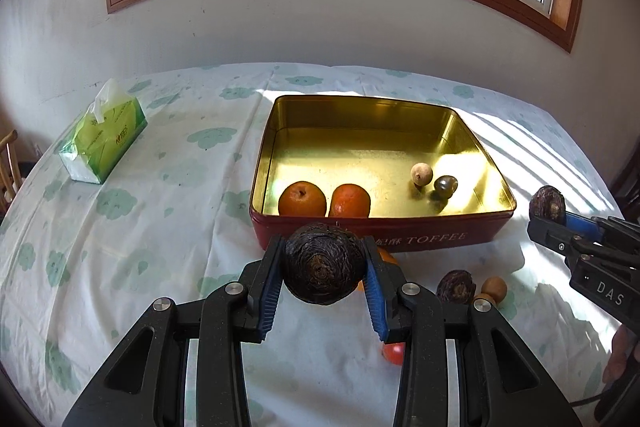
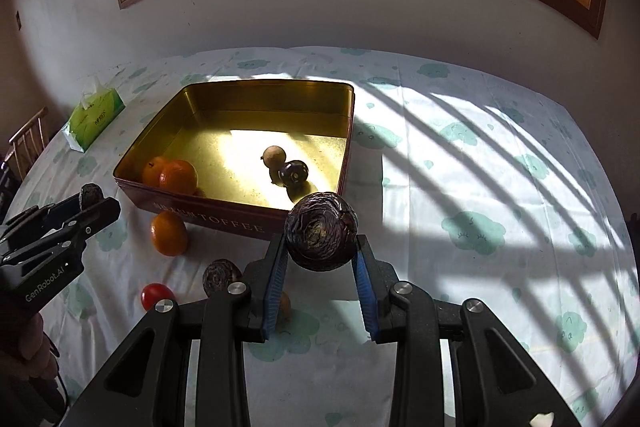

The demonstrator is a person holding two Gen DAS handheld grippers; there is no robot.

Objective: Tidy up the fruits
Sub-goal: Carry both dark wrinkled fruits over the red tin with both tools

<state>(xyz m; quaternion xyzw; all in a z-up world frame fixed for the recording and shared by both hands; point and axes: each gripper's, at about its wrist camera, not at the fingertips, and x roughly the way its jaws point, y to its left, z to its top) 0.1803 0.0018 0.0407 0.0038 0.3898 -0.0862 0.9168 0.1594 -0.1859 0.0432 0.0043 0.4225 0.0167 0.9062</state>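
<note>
Left tool [image 1: 323, 269]: we have it clamped on a dark, wrinkled fruit [image 1: 323, 267], the blue pads pressing its two sides – a side grip suits something this round.
Right tool [image 2: 320, 239]: likewise clamped, on a second dark fruit [image 2: 322, 235], held clear of the desk [image 2: 500, 187] and just before the tin's near corner.
Tin [image 1: 476, 227]: the open red toffee tin with a gold inside sits in the middle of the desk; we take it as the place where the fruit belongs.
Already in the tin: two oranges [image 1: 302, 199] side by side against the near wall, and a small tan fruit [image 1: 421, 174] touching a small dark one [image 1: 445, 186] toward the other side – like with like, it seems.
Left on the desk: an orange [image 2: 169, 233] just outside the tin wall, a wrinkled dark fruit [image 2: 219, 277], a small red one [image 2: 157, 295] and a tan one [image 1: 495, 289], all near the tools.
Why both are raised: we judge that lifting the fruit above the rim lets it go over the wall rather than knock it.
Next, as we judge: carry both over the rim and let go low, since round fruit rolls.
Off to the side: a green tissue pack [image 1: 102, 143], well apart from the tin.
</note>
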